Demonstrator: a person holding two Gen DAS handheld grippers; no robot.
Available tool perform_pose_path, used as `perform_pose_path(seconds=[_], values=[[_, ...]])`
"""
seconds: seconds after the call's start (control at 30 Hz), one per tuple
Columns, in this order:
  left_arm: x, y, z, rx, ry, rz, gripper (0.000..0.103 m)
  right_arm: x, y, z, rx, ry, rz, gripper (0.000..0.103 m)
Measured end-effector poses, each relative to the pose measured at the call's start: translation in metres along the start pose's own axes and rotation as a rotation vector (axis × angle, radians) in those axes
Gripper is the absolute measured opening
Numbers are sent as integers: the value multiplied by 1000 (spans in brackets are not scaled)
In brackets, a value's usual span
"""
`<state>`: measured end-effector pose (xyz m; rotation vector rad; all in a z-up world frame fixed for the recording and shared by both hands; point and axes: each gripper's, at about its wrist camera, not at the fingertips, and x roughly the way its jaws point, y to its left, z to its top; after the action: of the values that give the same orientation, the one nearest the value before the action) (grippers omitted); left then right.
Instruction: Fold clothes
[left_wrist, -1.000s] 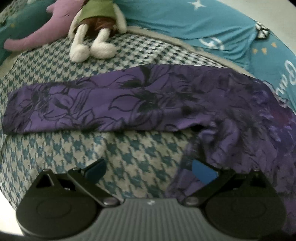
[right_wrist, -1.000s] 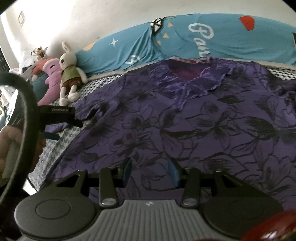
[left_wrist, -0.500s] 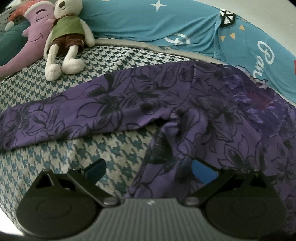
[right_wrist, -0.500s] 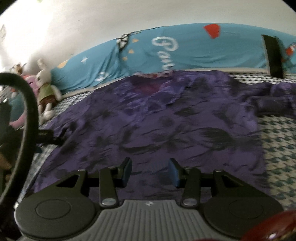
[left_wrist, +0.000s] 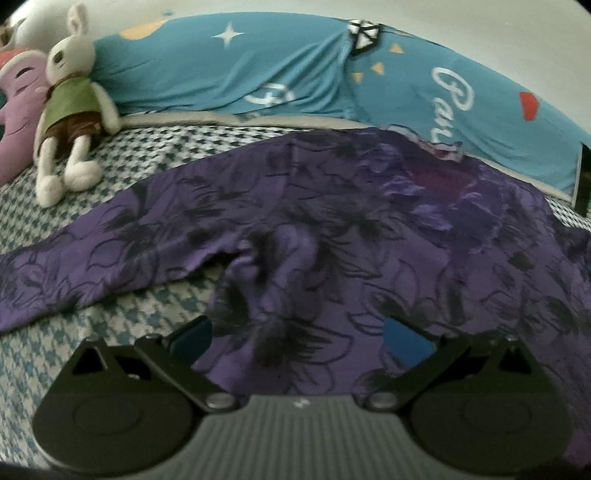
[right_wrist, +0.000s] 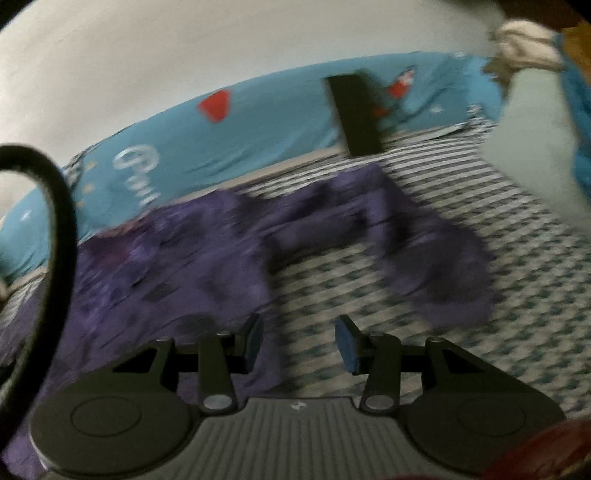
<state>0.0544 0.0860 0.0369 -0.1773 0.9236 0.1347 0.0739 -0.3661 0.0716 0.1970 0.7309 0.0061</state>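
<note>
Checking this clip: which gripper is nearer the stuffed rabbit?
Left. The left gripper hovers over the purple garment with the rabbit ahead-left; the right gripper faces the other sleeve, rabbit out of view.

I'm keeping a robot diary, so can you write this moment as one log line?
step: fold start | item: purple floral blouse spread on houndstooth bedspread | left gripper: open over blouse | right gripper: open, holding nothing

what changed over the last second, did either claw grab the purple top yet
Neither has. Both views swung to the right: the left claw went from the sleeve on the left to the body of the purple top, and the right claw from the body to the other sleeve. Both claws stayed open and the top stayed spread on the bed.
</note>
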Motion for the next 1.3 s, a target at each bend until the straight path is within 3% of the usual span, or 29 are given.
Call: perform_pose_path(seconds=[0.43, 0.67, 0.7, 0.8, 0.83, 1.03, 1.17, 1.3], values=[[1, -34, -8, 85, 15, -67, 103, 22, -86, 30, 198, -15, -199, 46], [4, -45, -10, 112, 26, -90, 103, 46, -105, 31, 281, 42, -177, 50], [5, -46, -10, 116, 27, -91, 103, 49, -106, 31, 282, 49, -174, 45], [7, -47, -11, 125, 31, -98, 103, 43, -101, 36, 260, -13, -206, 13], [7, -48, -11, 126, 33, -98, 103, 40, -99, 38, 253, -34, -216, 10], [10, -51, -14, 138, 43, -97, 103, 27, -88, 50, 207, -161, -280, 7], [14, -56, -16, 156, 52, -95, 103, -1, -81, 61, 213, -351, -471, 7], [18, -58, -19, 161, 67, -97, 103, -16, -84, 69, 236, -474, -610, 7]])
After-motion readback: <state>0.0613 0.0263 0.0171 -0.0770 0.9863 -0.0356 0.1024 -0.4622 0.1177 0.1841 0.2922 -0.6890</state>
